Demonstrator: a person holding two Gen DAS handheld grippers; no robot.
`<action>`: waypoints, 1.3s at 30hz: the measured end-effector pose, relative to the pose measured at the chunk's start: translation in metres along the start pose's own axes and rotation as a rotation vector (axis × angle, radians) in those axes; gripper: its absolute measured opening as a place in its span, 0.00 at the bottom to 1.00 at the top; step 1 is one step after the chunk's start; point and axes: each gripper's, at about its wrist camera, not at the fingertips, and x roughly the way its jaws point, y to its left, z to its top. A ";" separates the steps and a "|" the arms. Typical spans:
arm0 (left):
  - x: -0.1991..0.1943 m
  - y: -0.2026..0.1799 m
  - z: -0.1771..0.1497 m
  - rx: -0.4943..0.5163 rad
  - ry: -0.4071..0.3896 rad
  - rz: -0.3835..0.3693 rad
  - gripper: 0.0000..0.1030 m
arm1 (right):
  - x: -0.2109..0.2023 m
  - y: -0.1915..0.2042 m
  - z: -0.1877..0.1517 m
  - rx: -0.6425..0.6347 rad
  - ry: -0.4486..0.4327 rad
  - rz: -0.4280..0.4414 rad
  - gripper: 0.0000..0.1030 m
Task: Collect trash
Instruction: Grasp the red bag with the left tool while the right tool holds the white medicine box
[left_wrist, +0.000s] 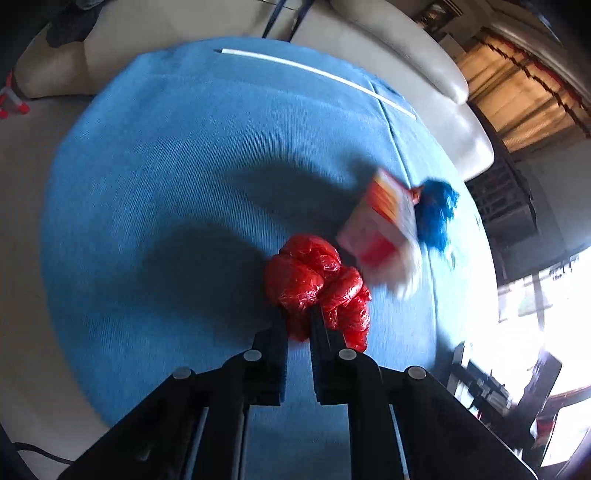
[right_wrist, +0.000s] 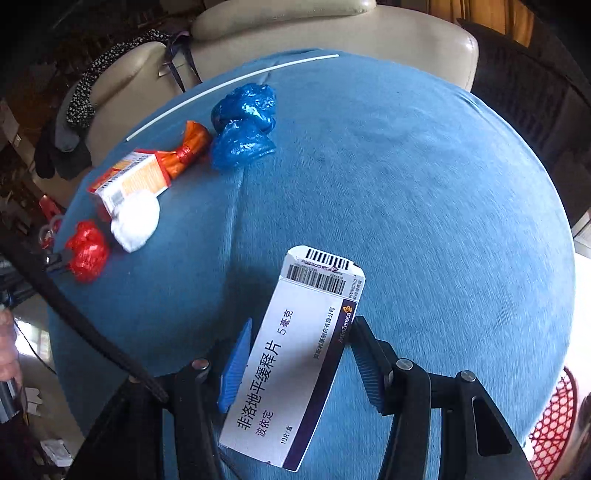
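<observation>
My left gripper (left_wrist: 300, 314) is shut on a crumpled red plastic bag (left_wrist: 317, 284) above the blue cloth-covered table (left_wrist: 184, 184). The red bag also shows in the right wrist view (right_wrist: 86, 251) at the table's left edge. My right gripper (right_wrist: 301, 332) is shut on a white medicine box (right_wrist: 291, 354) with a purple stripe and barcodes. Further trash lies on the cloth: an orange-and-white carton (right_wrist: 127, 177), a white tissue wad (right_wrist: 135, 219), an orange wrapper (right_wrist: 188, 149) and a crumpled blue plastic bag (right_wrist: 243, 125).
A white stick (right_wrist: 229, 88) lies along the far edge of the table. A cream sofa (right_wrist: 332, 29) stands behind it with dark clothes (right_wrist: 70, 125) on its arm. A red mesh basket (right_wrist: 552, 428) sits at the lower right. A black strap (right_wrist: 74, 317) crosses the left side.
</observation>
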 end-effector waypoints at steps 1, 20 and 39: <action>-0.002 0.000 -0.005 0.010 0.002 0.000 0.11 | -0.003 -0.003 -0.004 0.002 -0.003 0.001 0.55; -0.020 -0.051 -0.022 0.134 -0.054 0.097 0.67 | -0.030 -0.033 -0.031 0.189 -0.046 0.093 0.65; 0.023 -0.043 -0.029 -0.034 0.014 0.157 0.46 | -0.022 -0.010 -0.045 0.121 -0.037 -0.019 0.65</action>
